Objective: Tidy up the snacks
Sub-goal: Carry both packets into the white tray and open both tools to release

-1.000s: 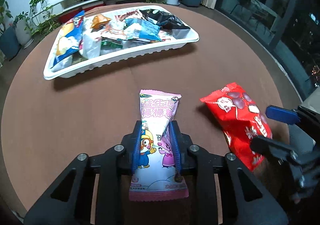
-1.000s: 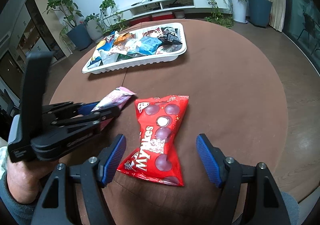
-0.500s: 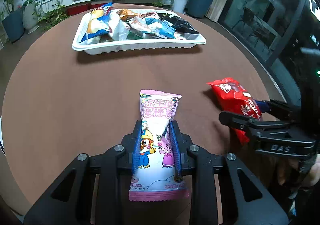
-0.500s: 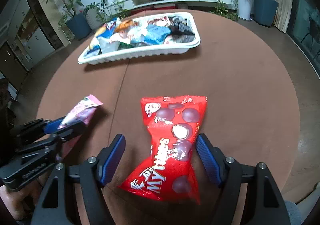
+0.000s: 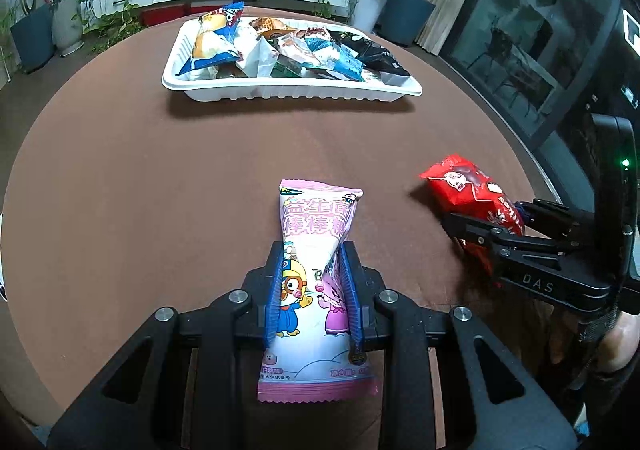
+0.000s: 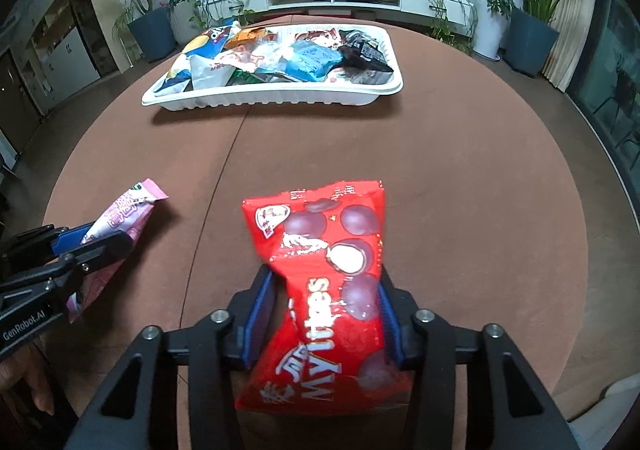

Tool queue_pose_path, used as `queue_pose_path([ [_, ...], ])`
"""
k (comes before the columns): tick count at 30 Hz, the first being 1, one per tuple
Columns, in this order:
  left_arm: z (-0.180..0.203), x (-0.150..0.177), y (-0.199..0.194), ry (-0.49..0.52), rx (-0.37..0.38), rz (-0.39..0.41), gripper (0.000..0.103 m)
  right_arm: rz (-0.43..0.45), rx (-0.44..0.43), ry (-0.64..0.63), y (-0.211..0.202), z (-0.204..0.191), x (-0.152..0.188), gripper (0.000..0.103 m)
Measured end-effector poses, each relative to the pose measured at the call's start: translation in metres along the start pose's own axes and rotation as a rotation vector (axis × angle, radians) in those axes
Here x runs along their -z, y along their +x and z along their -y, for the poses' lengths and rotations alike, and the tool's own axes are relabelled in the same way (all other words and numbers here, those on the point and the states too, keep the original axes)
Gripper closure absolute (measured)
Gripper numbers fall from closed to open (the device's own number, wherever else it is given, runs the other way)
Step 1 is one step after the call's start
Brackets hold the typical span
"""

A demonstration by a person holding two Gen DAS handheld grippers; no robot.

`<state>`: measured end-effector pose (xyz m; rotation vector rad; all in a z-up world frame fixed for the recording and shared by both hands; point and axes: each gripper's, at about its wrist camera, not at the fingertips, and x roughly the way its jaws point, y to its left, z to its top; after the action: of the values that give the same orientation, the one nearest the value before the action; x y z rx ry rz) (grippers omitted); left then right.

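Note:
A pink cartoon snack bag (image 5: 316, 218) is pinched at its middle by my left gripper (image 5: 312, 254), which is shut on it just above the brown round table (image 5: 160, 186). A red chocolate-ball bag (image 6: 320, 226) sits between the blue pads of my right gripper (image 6: 324, 278). The jaws are closing and the pads press its crumpled waist. Across the table, the white tray (image 6: 280, 96) is piled with several snack packets. The left gripper (image 6: 92, 242) with the pink bag (image 6: 128, 210) shows at the left of the right wrist view.
The tray (image 5: 280, 92) lies toward the far edge of the table, with bare brown tabletop between it and both grippers. Potted plants and a low white TV shelf stand beyond the table. A glass wall runs along the right.
My right jaws have closed from wide open onto the red bag, crumpling its middle. The left gripper has kept the pink bag while its view swung, bringing the tray toward the centre.

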<state>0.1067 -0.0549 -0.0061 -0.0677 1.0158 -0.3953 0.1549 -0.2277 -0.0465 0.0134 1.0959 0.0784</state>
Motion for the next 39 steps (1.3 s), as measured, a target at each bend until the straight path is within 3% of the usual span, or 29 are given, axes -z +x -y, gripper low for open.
queue_pose_path([
  [4, 0.0, -0.001, -0.002, 0.001, 0.003, 0.006, 0.078, 0.004, -0.008, 0.005, -0.001, 0.003, 0.0, 0.065],
  [12, -0.002, -0.004, -0.008, -0.014, 0.011, 0.026, 0.078, 0.027, -0.046, 0.05, -0.007, 0.011, 0.0, 0.072],
  [24, -0.027, -0.033, -0.026, -0.072, 0.018, 0.095, 0.078, 0.088, -0.121, 0.232, -0.032, 0.067, -0.02, 0.072],
  [32, -0.041, -0.103, -0.057, -0.05, -0.012, 0.2, 0.078, 0.193, -0.124, 0.271, -0.063, 0.096, -0.083, 0.072],
  [39, -0.034, -0.177, -0.059, 0.001, -0.019, 0.253, 0.078, 0.291, -0.189, 0.175, -0.077, 0.067, -0.165, 0.072],
])
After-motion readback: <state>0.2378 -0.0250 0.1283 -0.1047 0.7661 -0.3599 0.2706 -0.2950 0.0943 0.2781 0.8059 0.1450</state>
